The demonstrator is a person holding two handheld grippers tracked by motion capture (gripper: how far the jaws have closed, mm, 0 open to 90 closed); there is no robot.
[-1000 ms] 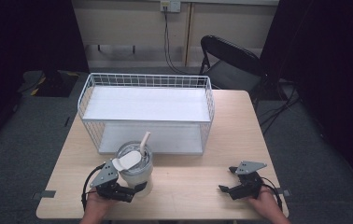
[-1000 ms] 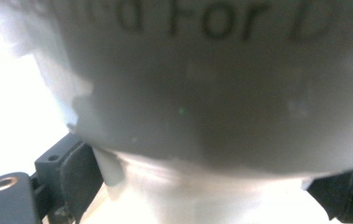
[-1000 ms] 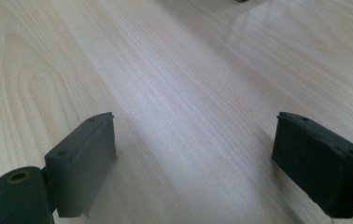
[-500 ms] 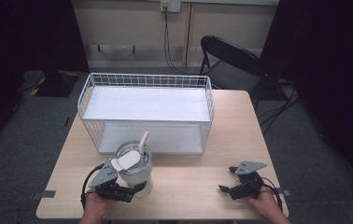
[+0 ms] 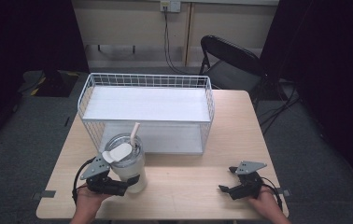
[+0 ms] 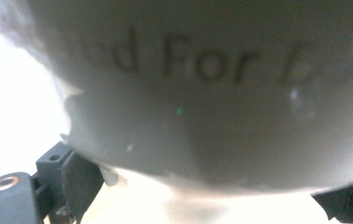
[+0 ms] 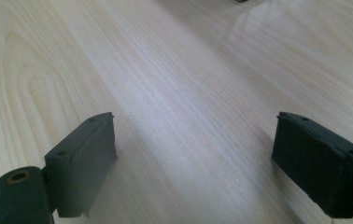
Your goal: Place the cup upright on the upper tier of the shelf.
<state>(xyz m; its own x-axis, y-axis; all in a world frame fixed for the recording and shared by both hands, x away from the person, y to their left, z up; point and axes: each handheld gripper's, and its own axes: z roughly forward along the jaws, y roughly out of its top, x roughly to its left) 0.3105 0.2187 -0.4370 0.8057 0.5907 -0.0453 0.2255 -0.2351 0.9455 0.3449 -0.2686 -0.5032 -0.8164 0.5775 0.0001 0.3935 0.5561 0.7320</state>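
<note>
White wire rack [image 5: 146,105] on wooden table [image 5: 240,135], seemingly folding chair [image 5: 230,63] behind

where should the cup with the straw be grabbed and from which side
Grip the cup low on its round body, coming in level from the person's side, much as the left gripper sits now with its fingers on either side of the wall. The lid and the tilted straw take up the top, so a grab from above looks awkward. The wire rack stands behind it.
</note>
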